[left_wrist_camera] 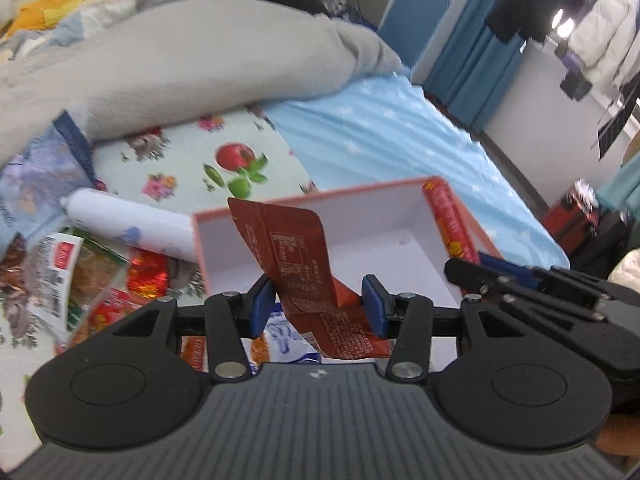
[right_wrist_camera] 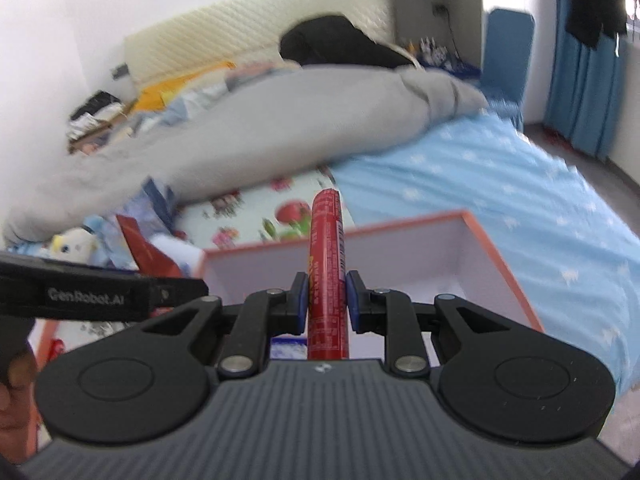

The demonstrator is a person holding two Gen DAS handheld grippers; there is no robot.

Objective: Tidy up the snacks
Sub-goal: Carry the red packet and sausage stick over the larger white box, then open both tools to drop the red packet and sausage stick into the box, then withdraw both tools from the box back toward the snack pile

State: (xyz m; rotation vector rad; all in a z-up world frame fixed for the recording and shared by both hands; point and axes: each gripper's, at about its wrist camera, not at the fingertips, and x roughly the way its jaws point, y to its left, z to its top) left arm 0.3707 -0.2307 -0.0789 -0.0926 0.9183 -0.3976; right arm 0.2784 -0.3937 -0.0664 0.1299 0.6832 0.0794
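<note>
Held over an open box [left_wrist_camera: 400,236] with salmon-pink outer walls and a smooth white inside: two snacks, one per gripper. In the left gripper [left_wrist_camera: 316,304], a flat red foil sachet [left_wrist_camera: 288,248], creased and printed with small white text, pinched between blue pads set about half apart, its upper half leaning up and left over the box's near wall. In the right gripper [right_wrist_camera: 326,304], a slim red sausage stick [right_wrist_camera: 326,248], cylindrical and glossy, clamped narrowly near its lower third and standing almost upright above the near edge of the box [right_wrist_camera: 472,248]. Box apparently empty, resting on a bed where a fruit-and-flower printed sheet [left_wrist_camera: 192,168] meets a pale blue starred one [left_wrist_camera: 380,132].

Likely trouble from here: sachet limp and slick, gripped by one folded portion only, liable to slide out or catch on the box wall if lowered at this lean. Stick round and smooth, liable to pivot between the pads and tip outside. Both grippers close over one small opening, so a knock between them possible.

To the left, more crinkly wrappers [left_wrist_camera: 92,276] and a white tube [left_wrist_camera: 128,220] on the sheet. Behind, a rumpled grey duvet [left_wrist_camera: 180,60], soft and heaped.
</note>
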